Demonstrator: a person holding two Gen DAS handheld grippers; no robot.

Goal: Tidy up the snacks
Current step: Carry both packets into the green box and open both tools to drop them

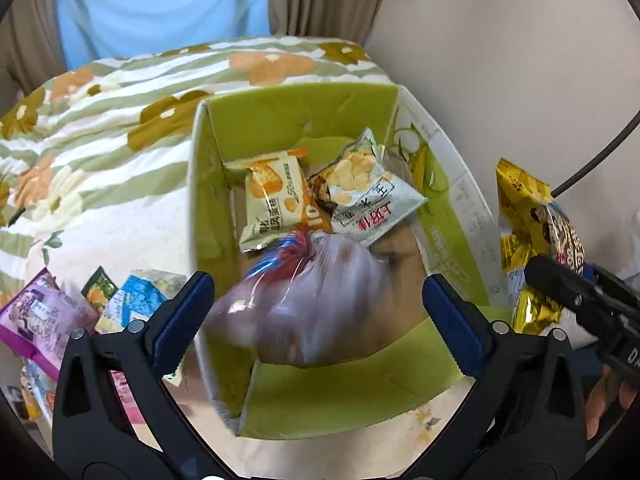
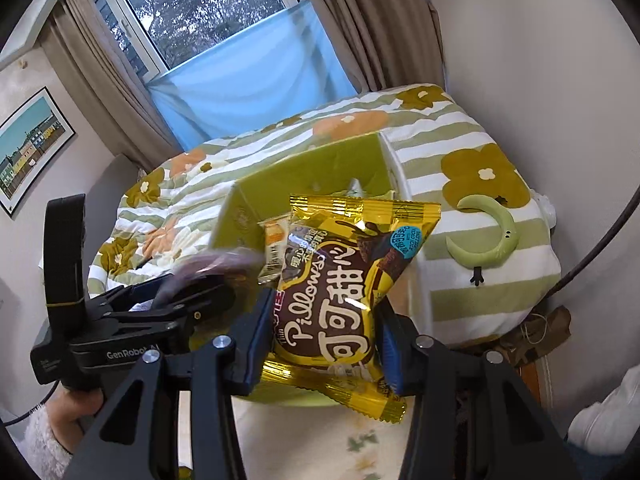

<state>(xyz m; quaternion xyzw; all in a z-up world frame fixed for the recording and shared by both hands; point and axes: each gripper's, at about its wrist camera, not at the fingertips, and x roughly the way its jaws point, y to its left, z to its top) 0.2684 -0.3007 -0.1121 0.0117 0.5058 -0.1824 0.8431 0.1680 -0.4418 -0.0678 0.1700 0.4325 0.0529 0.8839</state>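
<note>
Dropping blurred from the wide-open left gripper [image 1: 318, 312], the clear bag [image 1: 304, 300] could snag the green box's [image 1: 304, 116] rim; the right gripper [image 2: 320, 332], clenched on the yellow Pillows packet [image 2: 344, 280], may collide.

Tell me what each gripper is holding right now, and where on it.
The right gripper clamps the yellow cocoa snack packet across its lower half. The left gripper is open and holds nothing; a blurred clear bag is between its fingers above the green box.

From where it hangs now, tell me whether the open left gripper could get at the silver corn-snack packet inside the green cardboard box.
Probably not directly: the left gripper has a blurred clear bag between its fingers, above the box and before the silver packet.
</note>
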